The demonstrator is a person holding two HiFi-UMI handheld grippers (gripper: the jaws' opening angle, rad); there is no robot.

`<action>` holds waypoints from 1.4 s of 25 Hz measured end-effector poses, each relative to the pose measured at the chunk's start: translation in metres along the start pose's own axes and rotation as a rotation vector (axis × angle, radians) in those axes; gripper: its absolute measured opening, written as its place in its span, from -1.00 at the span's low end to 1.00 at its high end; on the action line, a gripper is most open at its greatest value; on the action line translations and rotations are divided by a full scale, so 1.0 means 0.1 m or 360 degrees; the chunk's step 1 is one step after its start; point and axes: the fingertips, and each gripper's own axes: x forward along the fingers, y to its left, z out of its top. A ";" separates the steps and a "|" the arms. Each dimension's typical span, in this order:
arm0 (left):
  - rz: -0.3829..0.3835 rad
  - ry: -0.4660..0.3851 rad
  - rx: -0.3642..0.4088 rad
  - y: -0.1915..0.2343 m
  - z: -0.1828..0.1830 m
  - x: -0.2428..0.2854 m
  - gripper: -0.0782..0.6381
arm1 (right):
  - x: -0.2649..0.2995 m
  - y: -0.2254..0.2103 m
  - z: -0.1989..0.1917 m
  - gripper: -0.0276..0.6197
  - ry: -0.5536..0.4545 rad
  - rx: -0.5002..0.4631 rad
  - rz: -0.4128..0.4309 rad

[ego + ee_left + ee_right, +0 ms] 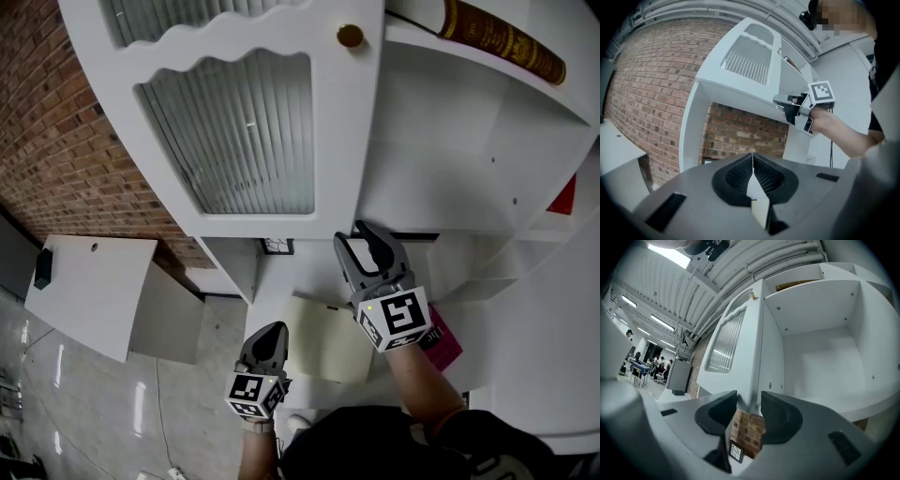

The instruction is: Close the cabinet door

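Cabinet door (253, 122) stands swung out to the left of the shelf compartment (450, 159), with a book (506, 42) lying on the shelf above. The door's lower corner sits between the parted jaws of the right gripper (354, 236). The left gripper (274, 333) hangs lower and further left, apart from the door. A brick wall (56, 141) lies behind, with a low table (94, 291) before it.

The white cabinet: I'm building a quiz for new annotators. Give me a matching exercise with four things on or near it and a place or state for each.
Things:
1. left gripper
2. right gripper
3. knob
4. book

Places or states:
A. brass-coloured, on the door
B. jaws together, nothing between them
C. lying on the upper shelf
D. jaws apart, astride the door's lower corner

Pairs: 1-B, 2-D, 3-A, 4-C
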 end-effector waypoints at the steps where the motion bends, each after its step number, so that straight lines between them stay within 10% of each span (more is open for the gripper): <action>1: -0.0001 0.0001 -0.0001 -0.01 0.00 -0.02 -0.75 | -0.01 0.01 0.00 -0.39 0.0005 -0.0006 -0.0007; 16: 0.0021 -0.0021 0.0016 -0.12 0.16 -0.44 -0.75 | -0.38 0.43 0.03 -0.40 0.0045 0.0003 0.0018; 35: 0.0359 -0.0054 -0.0011 0.29 0.05 -1.70 -0.75 | -0.78 2.12 -0.60 -0.71 0.0291 0.0251 0.0642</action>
